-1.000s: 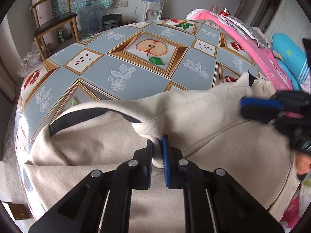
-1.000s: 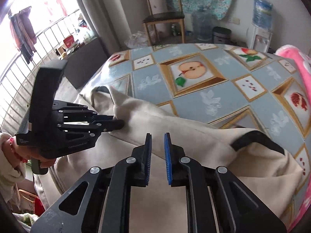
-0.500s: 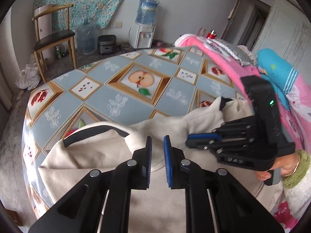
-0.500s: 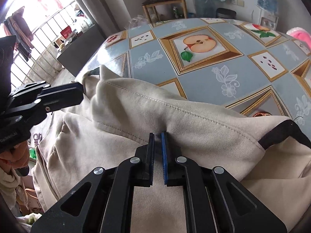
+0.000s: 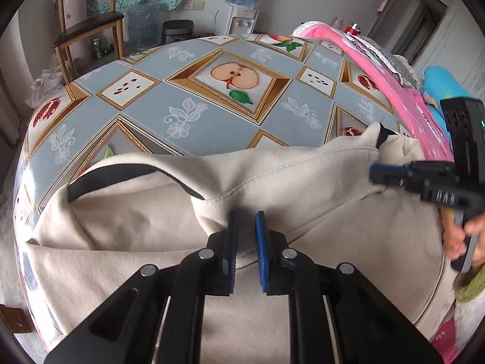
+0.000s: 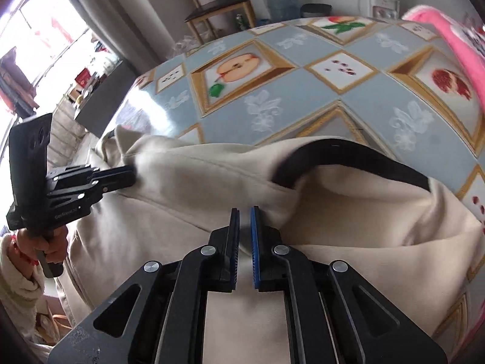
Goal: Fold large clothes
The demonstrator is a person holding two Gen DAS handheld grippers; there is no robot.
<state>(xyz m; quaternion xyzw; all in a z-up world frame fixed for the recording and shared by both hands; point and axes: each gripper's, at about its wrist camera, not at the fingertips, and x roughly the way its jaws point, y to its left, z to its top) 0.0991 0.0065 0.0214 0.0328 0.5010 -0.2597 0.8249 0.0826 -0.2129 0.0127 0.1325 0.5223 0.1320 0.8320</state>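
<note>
Cream sweatshirt (image 5: 272,318) with a black neckband (image 5: 121,173) lies spread on the near part of the fruit-patterned surface (image 5: 212,115). Left tool (image 5: 245,233) is clamped on a fold of its cloth; right tool (image 6: 244,230) likewise pinches a raised fold, pads almost together.

Left hand-held gripper (image 5: 245,227), right hand-held gripper (image 6: 244,224): both pinched closed.
</note>
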